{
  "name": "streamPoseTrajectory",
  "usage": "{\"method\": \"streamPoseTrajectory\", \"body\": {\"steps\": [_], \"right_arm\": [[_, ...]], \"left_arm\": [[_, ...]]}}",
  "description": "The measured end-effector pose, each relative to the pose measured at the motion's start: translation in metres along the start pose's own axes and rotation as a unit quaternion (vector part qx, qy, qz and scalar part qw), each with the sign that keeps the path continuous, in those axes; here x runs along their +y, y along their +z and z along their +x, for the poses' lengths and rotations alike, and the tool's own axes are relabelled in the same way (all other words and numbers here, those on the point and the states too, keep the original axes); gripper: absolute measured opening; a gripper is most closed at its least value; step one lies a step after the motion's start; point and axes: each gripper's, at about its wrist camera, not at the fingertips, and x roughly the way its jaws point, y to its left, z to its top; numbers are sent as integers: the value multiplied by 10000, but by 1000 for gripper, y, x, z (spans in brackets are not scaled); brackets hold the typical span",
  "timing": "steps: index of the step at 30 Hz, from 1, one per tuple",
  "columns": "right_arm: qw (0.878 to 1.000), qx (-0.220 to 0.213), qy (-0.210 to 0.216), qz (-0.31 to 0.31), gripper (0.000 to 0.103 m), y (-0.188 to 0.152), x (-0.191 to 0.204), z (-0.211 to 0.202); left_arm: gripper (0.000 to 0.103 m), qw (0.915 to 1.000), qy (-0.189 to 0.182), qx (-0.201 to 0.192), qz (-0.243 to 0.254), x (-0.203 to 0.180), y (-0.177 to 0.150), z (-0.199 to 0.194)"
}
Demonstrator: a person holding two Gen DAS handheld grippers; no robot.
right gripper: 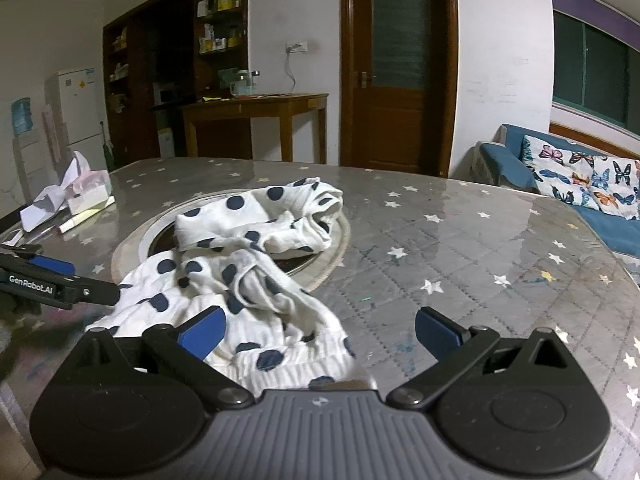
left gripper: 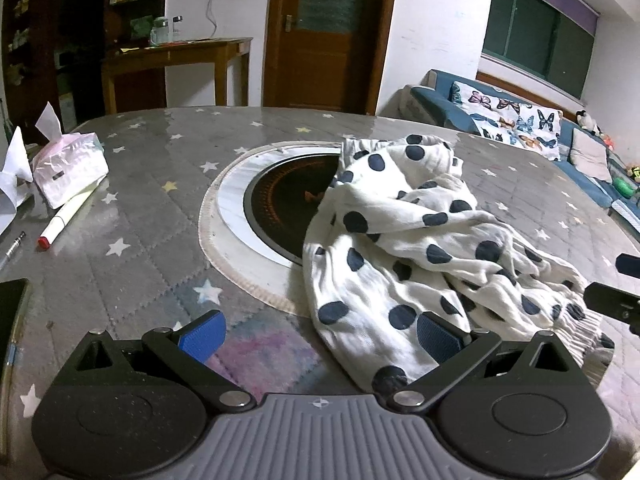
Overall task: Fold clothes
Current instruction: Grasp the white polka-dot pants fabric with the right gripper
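The white garment with dark polka dots (left gripper: 404, 236) lies crumpled on the tabletop (left gripper: 152, 264), which is covered in a grey star-patterned sheet under a glossy clear layer. Its far end drapes over the round dark hotplate (left gripper: 280, 204) set into the middle of the tabletop, and its near end, with a ribbed cuff, trails toward both tools.

The left tool (left gripper: 320, 334) sits low over the tabletop, pointing forward across it, its two blue-padded fingers (left gripper: 204, 334) spread wide apart and holding nothing. The garment's near edge lies between them and against the right-hand pad. At the right edge of the left wrist view, the dark tip of the other tool pokes in just beside the ribbed cuff.

The right tool (right gripper: 320, 330) is also held low and level, its fingers (right gripper: 436, 330) spread wide with nothing clamped; the ribbed cuff of the garment (right gripper: 256, 276) lies between them, nearer the left-hand pad. In that view the left tool (right gripper: 60, 286) reaches in from the left edge, close to the cloth.

A tissue pack (left gripper: 70, 166) and a red-capped marker (left gripper: 68, 216) lie well apart from the garment, on the tabletop's left side.
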Motion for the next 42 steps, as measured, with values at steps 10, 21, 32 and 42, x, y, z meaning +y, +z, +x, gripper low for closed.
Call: {"method": "streamPoseTrajectory", "body": {"steps": [10,21,32,42], "right_arm": [[9999,131,-42,74,87,-6,11,5],[9988,438,122,188,68,3,-3,31],[9956,758,441,343,16,2,-10,54],[9961,664,29,583,8,-14,-28,-9]], "left_arm": [[102,9996,-248,37,-88,-2,-5,-5],[82,9989,-360,263,-174,1,3,10],[40,9989,-342,312,-117,0,16,33],[13,9977,-571,299,196,-11,11,30]]}}
